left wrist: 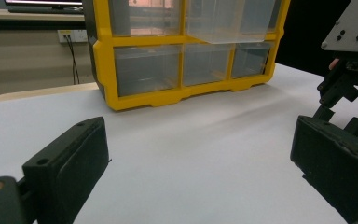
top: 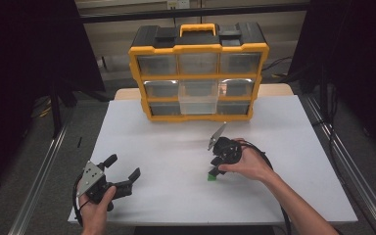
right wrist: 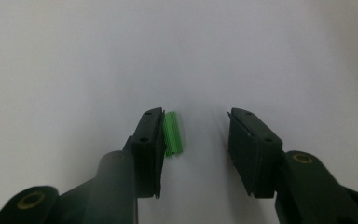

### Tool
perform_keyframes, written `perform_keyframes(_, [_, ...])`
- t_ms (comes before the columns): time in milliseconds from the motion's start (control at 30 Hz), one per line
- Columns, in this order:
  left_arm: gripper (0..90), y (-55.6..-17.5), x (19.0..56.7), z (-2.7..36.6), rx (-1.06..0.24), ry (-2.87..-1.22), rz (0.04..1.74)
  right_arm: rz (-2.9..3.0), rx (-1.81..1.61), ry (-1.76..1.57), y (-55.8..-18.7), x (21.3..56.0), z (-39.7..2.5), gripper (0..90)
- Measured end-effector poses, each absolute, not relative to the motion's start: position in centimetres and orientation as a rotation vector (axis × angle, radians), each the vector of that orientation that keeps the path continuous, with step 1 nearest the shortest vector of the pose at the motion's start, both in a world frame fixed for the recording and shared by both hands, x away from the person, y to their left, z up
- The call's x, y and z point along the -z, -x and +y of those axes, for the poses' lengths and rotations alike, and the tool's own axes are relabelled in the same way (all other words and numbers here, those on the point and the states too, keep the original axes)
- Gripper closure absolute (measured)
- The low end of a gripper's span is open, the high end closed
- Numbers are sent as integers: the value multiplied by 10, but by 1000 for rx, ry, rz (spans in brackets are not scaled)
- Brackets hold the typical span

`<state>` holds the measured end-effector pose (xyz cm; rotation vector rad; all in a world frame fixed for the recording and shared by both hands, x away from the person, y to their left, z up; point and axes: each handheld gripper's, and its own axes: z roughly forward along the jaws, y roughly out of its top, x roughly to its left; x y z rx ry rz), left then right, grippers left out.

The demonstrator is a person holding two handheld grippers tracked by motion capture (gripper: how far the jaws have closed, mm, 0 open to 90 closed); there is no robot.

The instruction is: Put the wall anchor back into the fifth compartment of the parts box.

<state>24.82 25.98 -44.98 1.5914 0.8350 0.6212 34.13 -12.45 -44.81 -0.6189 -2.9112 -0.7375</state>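
R gripper (top: 214, 172) at approx 4 o'clock from table (top: 284, 147) centre, pointed down at the surface, held by the person's R hand (top: 249, 164). Jaws apart, nothing clamped. Small green ribbed piece (right wrist: 173, 133) lies flat on table betw. the jaws, right against the inner face of the jaw seen at 9 o'clock in R gripper view; clear gap to the other jaw. Same piece in high view is a green speck just under the gripper tip.

L gripper (top: 125, 171) at approx 8 o'clock, near table's front-L corner, held low in L hand (top: 95, 208), jaws wide apart, empty, aimed toward 1–2 o'clock.

Yellow/black organiser (top: 198, 73) w/ clear drawers stands at 12 o'clock, back edge of table. Middle drawer (top: 199, 100) pulled out; others in.
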Motion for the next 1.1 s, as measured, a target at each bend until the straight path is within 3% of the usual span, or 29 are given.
perform_keyframes(33, [43, -248, 450, 260, -623, -1592, 836, -2895, 733, 606, -341, 449, -126, 627])
perform_keyframes(167, [43, -248, 450, 260, -629, -1598, 841, -2903, 713, 578, -341, 450, -125, 681])
perform_keyframes(833, [38, -247, 450, 260, -634, -1595, 841, -2893, 684, 516, -342, 458, -119, 838])
perform_keyframes(1100, [38, -247, 450, 261, -627, -1591, 843, -2890, 706, 533, -342, 459, -120, 846])
